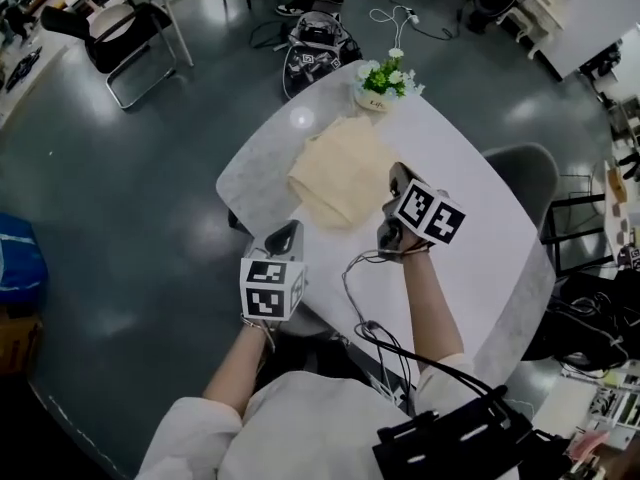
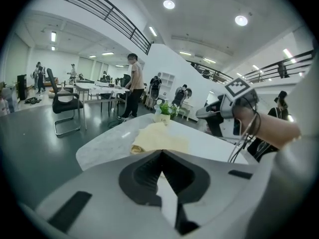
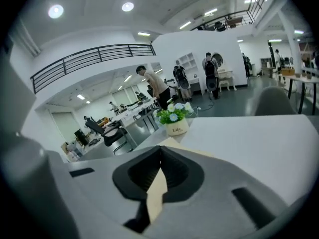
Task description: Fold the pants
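We see the pants (image 1: 340, 168) lying on the desk (image 1: 480, 258), just far-left of our right tongs (image 1: 399, 176). The left tongs (image 1: 289, 231) sit farther off. Both are pressed together and empty.

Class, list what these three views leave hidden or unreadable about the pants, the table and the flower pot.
- Pants, right edge, head view: covered by the right gripper.
- Most of the pants, right gripper view: behind that gripper's own body; only a strip shows.
- Print on the flower pot, head view: too small to read.
- Table, near edge, head view: hidden under the person's arms and body.
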The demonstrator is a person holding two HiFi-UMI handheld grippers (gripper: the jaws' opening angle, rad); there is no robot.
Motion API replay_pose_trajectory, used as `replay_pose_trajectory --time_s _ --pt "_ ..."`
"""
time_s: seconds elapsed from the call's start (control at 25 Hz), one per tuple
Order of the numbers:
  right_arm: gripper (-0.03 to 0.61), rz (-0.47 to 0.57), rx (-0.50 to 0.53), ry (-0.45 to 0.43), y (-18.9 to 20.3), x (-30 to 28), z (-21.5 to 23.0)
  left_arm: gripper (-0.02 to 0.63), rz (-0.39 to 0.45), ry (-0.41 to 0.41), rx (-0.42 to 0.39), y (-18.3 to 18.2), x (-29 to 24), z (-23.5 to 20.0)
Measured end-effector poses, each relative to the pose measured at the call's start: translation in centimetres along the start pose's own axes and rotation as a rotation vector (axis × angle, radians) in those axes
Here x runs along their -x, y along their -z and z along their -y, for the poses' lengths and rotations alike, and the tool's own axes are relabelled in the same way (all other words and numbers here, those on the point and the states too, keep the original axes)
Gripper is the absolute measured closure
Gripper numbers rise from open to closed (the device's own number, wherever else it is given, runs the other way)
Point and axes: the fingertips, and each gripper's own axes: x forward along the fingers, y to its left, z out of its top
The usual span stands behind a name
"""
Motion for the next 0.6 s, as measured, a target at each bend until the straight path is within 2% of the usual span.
replay_pose_trajectory --time_s 0.28,0.6 --pt "0.584 0.099 0.146 0.132 -0.6 9.8 4.0 0.609 0.050 0.036 -0.031 -1.6 1.8 6.0" --pt "0.584 0.110 0.107 0.152 2.3 19.2 6.8 0.609 0.085 0.047 -0.108 -2.8 4.0 12.0"
